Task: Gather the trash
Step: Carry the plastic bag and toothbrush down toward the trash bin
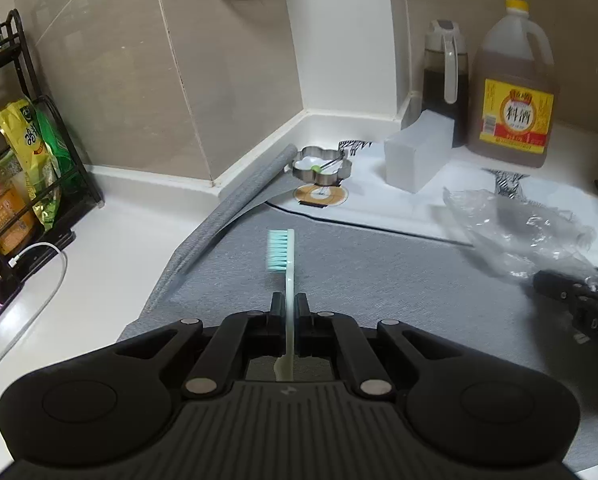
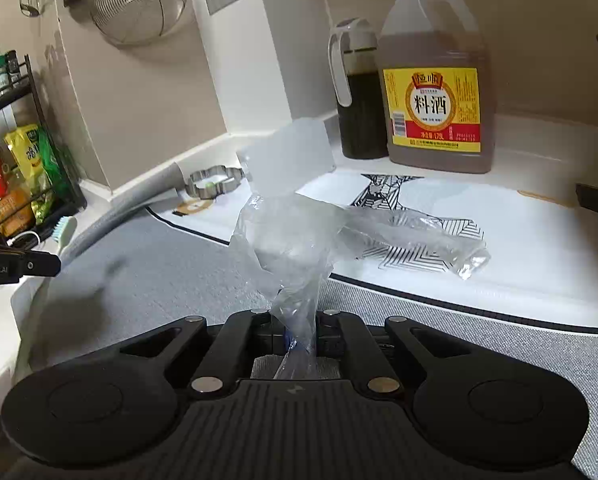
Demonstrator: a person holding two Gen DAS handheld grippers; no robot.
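Right now my left gripper (image 1: 289, 304) is clamped tight on the pale handle of a toothbrush (image 1: 286, 264), jaws pinched nearly together with the handle running straight out between them. Its mint-green bristle head sits out front, facing left, above the grey mat (image 1: 379, 280) and clear of it. Over in my right gripper (image 2: 295, 326) the jaws are pressed shut on a twisted neck of a clear plastic bag (image 2: 299, 240); the bag billows up and away from the fingers, one crumpled tail trailing out to the right over the white patterned mat (image 2: 499, 264).

From the left wrist view, the right gripper and its bag sit off at the right edge, well apart from the toothbrush. From the right wrist view, the toothbrush head peeks in at the far left.

Further back on the counter: a flower-shaped metal mould (image 1: 321, 165), a white sponge block (image 1: 417, 158), a dark-filled dispenser bottle (image 2: 357, 92) and just beside it a big yellow-capped jug of cooking wine (image 2: 435, 76). A black spice rack (image 1: 27, 152) stands at the far left.
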